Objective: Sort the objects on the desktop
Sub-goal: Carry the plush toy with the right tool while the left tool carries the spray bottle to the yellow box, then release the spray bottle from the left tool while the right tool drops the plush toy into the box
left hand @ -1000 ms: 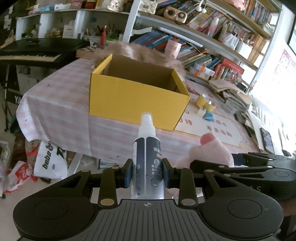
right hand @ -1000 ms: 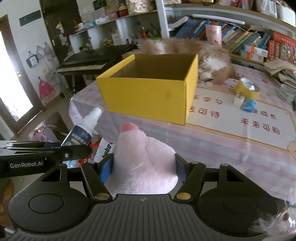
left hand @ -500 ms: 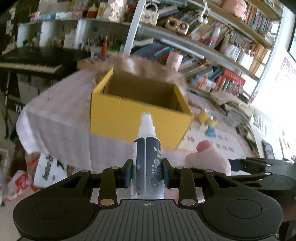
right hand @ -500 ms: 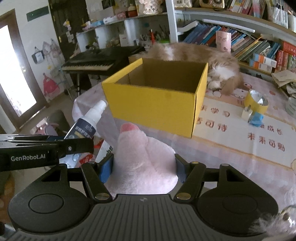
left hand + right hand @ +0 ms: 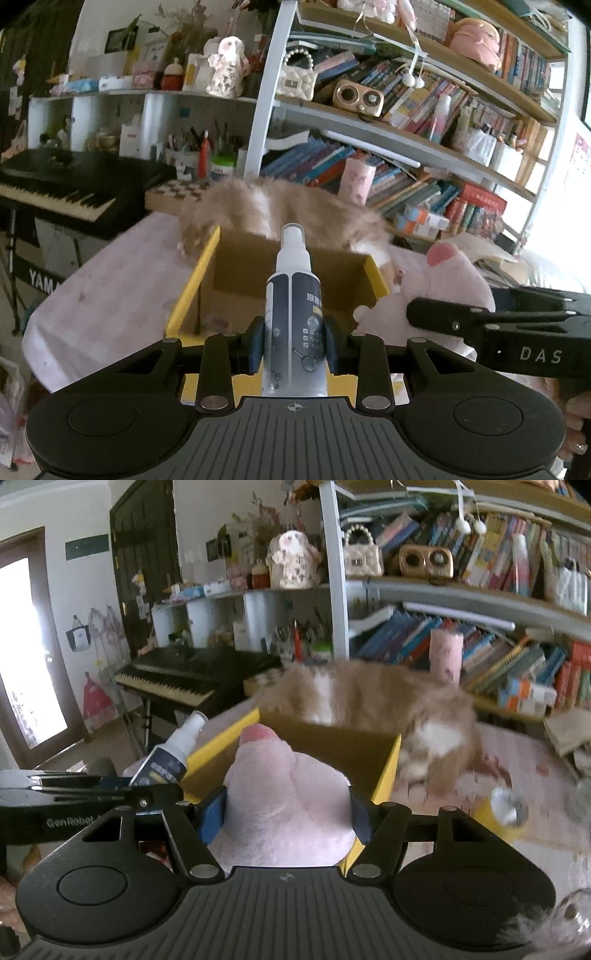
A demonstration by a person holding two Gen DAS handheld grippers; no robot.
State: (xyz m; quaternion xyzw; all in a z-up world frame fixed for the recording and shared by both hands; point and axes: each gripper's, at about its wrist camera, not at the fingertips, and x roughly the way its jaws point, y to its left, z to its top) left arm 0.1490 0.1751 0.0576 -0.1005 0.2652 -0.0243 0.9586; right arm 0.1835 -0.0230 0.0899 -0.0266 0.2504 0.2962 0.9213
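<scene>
Holding: L gripper (image 5: 294, 347) clamps spray bottle (image 5: 294, 317) | R gripper (image 5: 286, 814) clamps plush (image 5: 284, 805) | box (image 5: 236, 288) floor hidden, cat (image 5: 369, 698) blurred

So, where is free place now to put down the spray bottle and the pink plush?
The yellow box looks empty inside; its cardboard floor is bare. The pink tablecloth left of the box is also free. Behind the box the cat fills the space; the right side is blurred.
</scene>
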